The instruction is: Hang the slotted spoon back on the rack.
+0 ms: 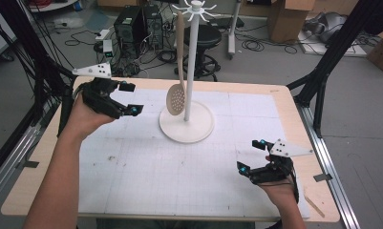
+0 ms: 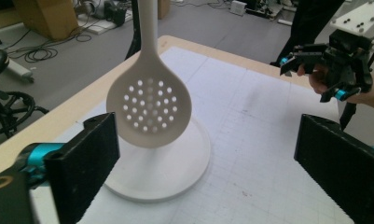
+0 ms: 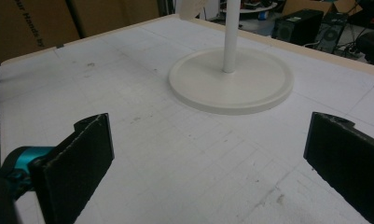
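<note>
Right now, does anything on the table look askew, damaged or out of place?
Nothing stands out. The slotted spoon hangs from the white stand, whose base sits flat on the table. The left gripper and right gripper are open and hold nothing.

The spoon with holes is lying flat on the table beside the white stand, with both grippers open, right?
Not quite. The spoon hangs from a hook at the top of the stand, its bowl above the base, as the high view shows. Both the left gripper and right gripper are open.
</note>
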A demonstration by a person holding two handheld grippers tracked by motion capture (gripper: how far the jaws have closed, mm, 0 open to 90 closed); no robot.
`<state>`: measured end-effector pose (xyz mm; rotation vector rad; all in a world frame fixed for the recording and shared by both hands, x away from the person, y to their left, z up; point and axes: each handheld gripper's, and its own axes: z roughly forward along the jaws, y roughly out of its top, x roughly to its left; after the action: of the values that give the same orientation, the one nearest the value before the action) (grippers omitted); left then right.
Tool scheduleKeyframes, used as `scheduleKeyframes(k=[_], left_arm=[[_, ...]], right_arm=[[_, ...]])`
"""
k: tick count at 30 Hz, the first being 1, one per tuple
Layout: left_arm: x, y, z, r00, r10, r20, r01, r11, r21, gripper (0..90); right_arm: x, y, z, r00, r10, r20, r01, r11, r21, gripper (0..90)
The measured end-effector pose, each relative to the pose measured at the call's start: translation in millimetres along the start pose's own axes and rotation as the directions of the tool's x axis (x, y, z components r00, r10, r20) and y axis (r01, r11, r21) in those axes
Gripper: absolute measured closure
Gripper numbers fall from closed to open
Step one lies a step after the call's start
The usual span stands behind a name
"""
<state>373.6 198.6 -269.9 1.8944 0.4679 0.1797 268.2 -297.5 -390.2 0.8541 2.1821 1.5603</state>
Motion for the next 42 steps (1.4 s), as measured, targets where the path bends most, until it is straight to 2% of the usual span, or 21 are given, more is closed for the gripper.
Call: scheduleKeyframes(k=[5, 8, 14, 19, 23, 24, 26, 28, 33, 42], left_arm=[[-5.7, -23.7, 0.5, 0.9999, 0.016, 0.006, -0.016, 0.9995, -0.028, 5.0], [-9.2, -42.0, -0.6, 1.0000, 0.004, 0.004, -0.004, 0.9988, -0.050, 1.6], [-13.8, -70.1, -7.7, 0.9998, -0.014, 0.014, 0.015, 0.9951, -0.098, 1.6], [-20.1, -91.0, -8.7, 0.9998, -0.016, 0.009, 0.017, 0.9942, -0.107, 1.6], [-23.9, -105.6, -8.5, 0.9998, -0.016, -0.011, 0.014, 0.9939, -0.110, 1.6], [-23.3, -108.0, -7.1, 0.9998, -0.020, -0.004, 0.020, 0.9944, -0.104, 1.6], [-23.6, -110.2, -4.8, 0.9996, -0.009, -0.028, 0.008, 0.9978, -0.066, 1.6], [-24.5, -114.3, -2.9, 0.9999, -0.013, -0.009, 0.012, 0.9970, -0.076, 1.6], [-27.2, -121.3, 2.0, 0.9997, -0.025, 0.000, 0.025, 0.9979, -0.059, 1.6], [-28.0, -129.5, 4.9, 0.9991, -0.043, -0.005, 0.042, 0.9981, -0.044, 1.6]], right_arm=[[-1.7, -0.2, 0.9, 1.0000, 0.000, -0.006, 0.000, 1.000, -0.001, 0.2], [-2.8, -0.1, 1.5, 1.0000, 0.005, -0.008, -0.005, 1.000, -0.001, 0.2], [-3.5, 0.0, 4.3, 1.0000, 0.002, -0.006, -0.002, 1.000, 0.004, 0.2], [-2.4, 0.2, 5.8, 1.0000, -0.001, -0.007, 0.001, 1.000, 0.015, 0.2], [-3.2, -1.3, 7.2, 1.0000, 0.004, -0.009, -0.004, 1.000, 0.018, 0.2], [-3.6, -2.0, 7.6, 1.0000, 0.003, -0.007, -0.003, 1.000, 0.018, 0.2], [-4.1, -2.9, 8.3, 0.9999, 0.005, -0.009, -0.005, 1.000, 0.024, 0.2], [-4.4, -2.9, 8.6, 1.0000, 0.005, -0.008, -0.005, 1.000, 0.024, 0.2], [-4.5, -2.3, 7.3, 1.0000, 0.005, -0.004, -0.005, 1.000, 0.019, 0.2], [-4.1, -3.2, 7.7, 1.0000, 0.005, -0.004, -0.005, 1.000, 0.026, 0.2]])
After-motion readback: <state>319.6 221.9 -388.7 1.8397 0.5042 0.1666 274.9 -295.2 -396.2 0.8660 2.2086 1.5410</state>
